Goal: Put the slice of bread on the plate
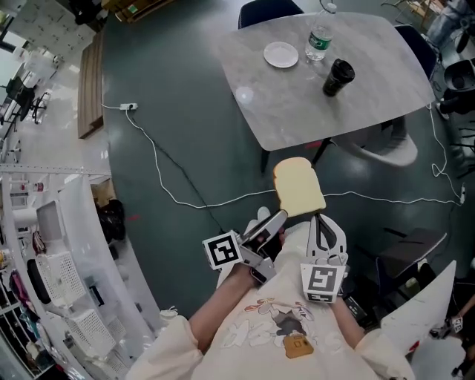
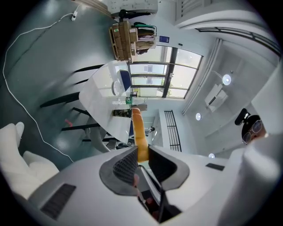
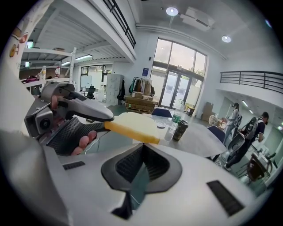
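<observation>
A slice of bread (image 1: 299, 187), pale on top with a tan crust, is held flat over the dark floor, short of the grey table (image 1: 297, 111). My left gripper (image 1: 278, 217) is shut on the slice's near edge. In the left gripper view the bread (image 2: 138, 130) stands edge-on between the pads. The white plate (image 1: 281, 54) lies at the far side of the table, well ahead of the bread. My right gripper (image 1: 320, 220) hangs just right of the slice, jaws together and holding nothing. In the right gripper view the bread (image 3: 132, 126) juts from the left gripper (image 3: 104, 123), above the right gripper (image 3: 142, 148).
A water bottle (image 1: 318, 41) and a black cup (image 1: 338, 77) stand beside the plate. A dark chair (image 1: 267, 10) is behind the table and a white chair (image 1: 386, 148) at its right. A white cable (image 1: 159, 167) runs across the floor. White racks (image 1: 59, 282) line the left side.
</observation>
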The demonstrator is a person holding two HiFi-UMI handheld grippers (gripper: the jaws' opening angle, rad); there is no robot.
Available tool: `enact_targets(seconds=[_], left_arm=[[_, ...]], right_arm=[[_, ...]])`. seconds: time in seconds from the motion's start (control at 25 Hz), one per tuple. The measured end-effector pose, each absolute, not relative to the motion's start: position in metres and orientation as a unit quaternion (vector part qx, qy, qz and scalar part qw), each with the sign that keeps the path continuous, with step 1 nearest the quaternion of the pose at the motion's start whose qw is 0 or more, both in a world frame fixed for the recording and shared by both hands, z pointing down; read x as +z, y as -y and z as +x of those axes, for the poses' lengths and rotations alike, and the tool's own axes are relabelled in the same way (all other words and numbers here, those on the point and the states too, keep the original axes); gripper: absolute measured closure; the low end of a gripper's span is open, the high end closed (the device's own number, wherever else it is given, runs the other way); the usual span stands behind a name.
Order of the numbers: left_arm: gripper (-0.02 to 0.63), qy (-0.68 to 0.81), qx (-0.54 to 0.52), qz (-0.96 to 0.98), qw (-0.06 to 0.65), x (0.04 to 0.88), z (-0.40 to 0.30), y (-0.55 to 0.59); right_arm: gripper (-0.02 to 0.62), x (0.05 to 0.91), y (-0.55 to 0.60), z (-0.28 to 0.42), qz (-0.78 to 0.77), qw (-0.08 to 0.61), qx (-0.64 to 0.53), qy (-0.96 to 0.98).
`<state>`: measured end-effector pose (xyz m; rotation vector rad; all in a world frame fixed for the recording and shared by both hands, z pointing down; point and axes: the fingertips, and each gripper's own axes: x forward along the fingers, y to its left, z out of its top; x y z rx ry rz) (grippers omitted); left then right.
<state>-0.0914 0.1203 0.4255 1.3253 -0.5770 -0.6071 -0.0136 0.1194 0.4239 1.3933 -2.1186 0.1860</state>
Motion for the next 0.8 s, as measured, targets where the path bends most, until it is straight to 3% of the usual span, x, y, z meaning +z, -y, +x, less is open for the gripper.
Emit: enact_targets(seconds=[0.8], left_arm=[[0.522,0.277,-0.295,0.592,0.697,0.436,-0.118,-0.007]], right_arm=[[0.589,0.430,0.001,-0.054,0.477,0.303,0.047,0.824]])
